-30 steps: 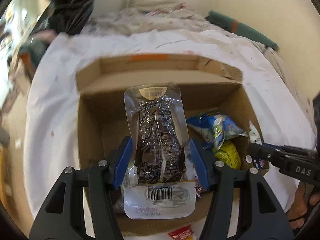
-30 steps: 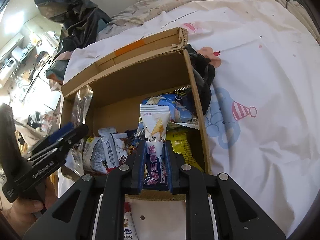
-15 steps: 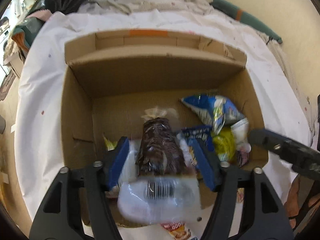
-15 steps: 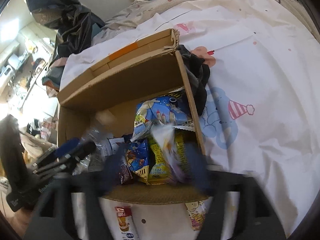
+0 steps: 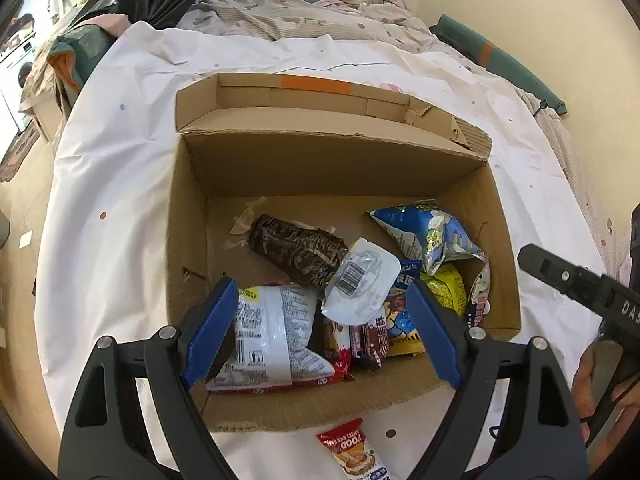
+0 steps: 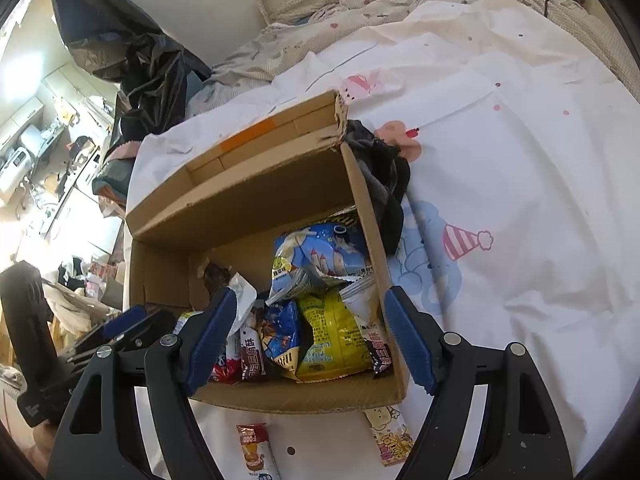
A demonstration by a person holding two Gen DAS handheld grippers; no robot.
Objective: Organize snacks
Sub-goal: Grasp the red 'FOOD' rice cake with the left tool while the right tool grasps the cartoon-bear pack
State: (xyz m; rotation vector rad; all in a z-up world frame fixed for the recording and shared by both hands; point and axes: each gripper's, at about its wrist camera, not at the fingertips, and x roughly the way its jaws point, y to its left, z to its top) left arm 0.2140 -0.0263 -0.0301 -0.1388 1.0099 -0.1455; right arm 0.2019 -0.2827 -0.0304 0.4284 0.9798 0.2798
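Snack packets fill the near half of an open cardboard box (image 5: 188, 216) set on a white bedsheet (image 5: 120, 168): a dark brown packet in clear wrap (image 5: 298, 254) lies loose on the box floor, a white noodle-style packet (image 5: 276, 332) nearer the front wall, a blue bag (image 5: 428, 236) and a yellow packet (image 6: 336, 332) toward the right wall. The left gripper (image 5: 320, 332) hovers over the box, its jaws opening with nothing held between them. The right gripper (image 6: 308, 336) stands wide apart and empty above the same pile. Two more packets, one red-topped (image 6: 252, 448) and one pink-and-yellow (image 6: 390, 436), lie on the sheet outside the front wall.
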